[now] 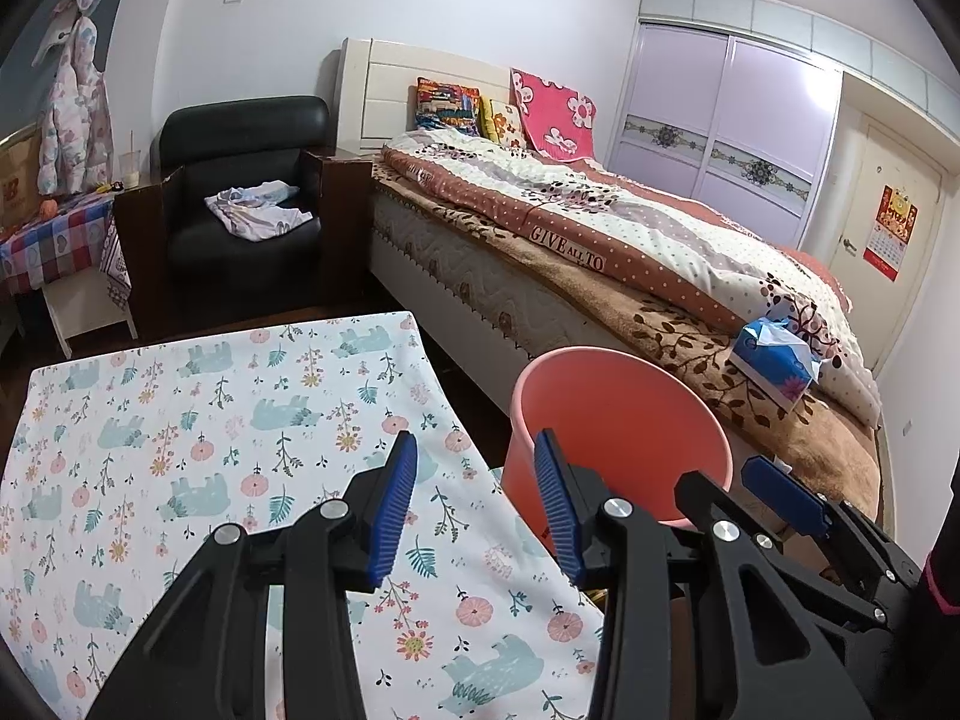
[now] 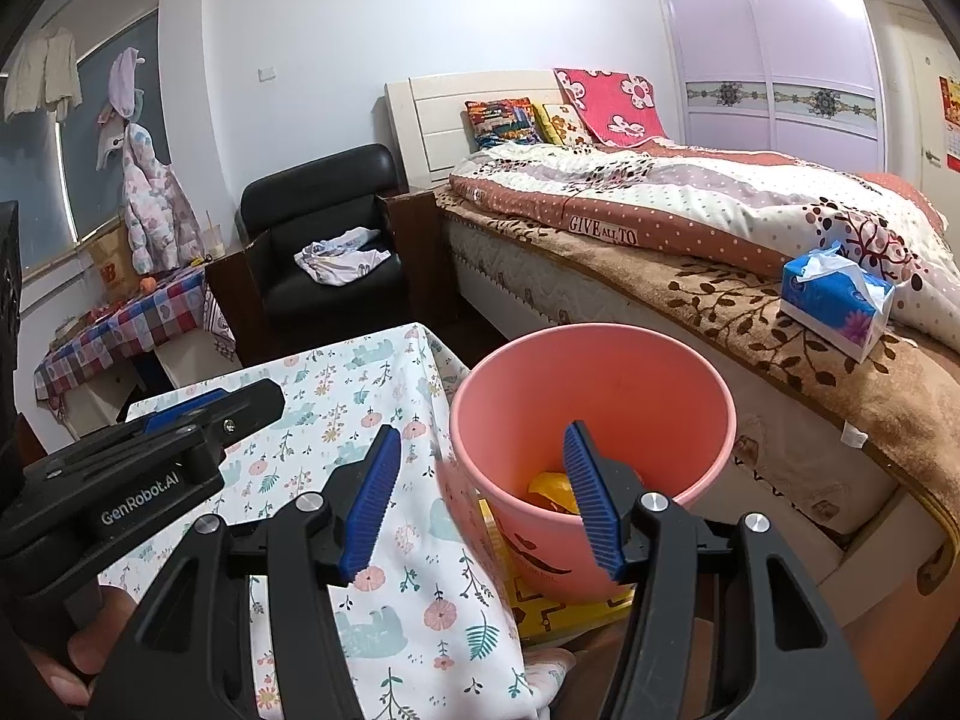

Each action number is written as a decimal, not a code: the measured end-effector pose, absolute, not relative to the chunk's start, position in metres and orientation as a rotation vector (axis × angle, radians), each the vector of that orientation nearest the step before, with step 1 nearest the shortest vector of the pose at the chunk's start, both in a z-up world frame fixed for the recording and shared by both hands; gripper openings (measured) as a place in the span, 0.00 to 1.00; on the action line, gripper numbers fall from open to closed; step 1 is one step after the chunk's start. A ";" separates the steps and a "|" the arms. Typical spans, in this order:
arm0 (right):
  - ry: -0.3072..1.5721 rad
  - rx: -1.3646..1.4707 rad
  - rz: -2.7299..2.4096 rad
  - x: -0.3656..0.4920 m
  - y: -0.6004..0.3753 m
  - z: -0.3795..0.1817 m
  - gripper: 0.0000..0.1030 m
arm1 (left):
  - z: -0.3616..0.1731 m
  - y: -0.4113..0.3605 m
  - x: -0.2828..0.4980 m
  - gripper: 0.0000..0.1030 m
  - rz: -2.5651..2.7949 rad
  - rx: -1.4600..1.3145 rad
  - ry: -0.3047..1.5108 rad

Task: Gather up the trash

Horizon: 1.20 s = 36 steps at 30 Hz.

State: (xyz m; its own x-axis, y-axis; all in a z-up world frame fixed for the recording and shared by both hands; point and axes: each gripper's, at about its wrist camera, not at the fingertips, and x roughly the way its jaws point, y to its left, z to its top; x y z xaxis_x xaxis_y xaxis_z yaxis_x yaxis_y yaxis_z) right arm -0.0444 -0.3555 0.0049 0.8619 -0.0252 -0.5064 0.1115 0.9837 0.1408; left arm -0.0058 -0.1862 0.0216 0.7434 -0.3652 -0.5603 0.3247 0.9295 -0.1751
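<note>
yellow item (image 2: pixel 552 489) in pink bin (image 2: pixel 600 372) partly hidden, unidentifiable

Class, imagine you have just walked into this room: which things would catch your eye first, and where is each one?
The pink bucket stands between the floral-covered table and the bed, with something yellow inside it. A blue tissue pack lies on the bed's near edge. In front, both hand-held grippers, left and right, are open and empty.

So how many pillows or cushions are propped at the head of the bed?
3, all against the white headboard: a multicoloured patterned cushion on the left, a yellow floral cushion in the middle, and a pink flowered pillow on the right. The quilt may hide others.
</note>
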 end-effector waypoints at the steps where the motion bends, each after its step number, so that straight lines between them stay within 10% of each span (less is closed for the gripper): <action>1: 0.527 0.169 -0.072 -0.044 -0.355 0.005 0.55 | 0.021 -0.186 -0.006 0.39 -0.378 -0.068 0.630; 36: 0.537 0.169 -0.074 -0.041 -0.357 -0.002 0.55 | 0.018 -0.187 -0.005 0.39 -0.384 -0.061 0.636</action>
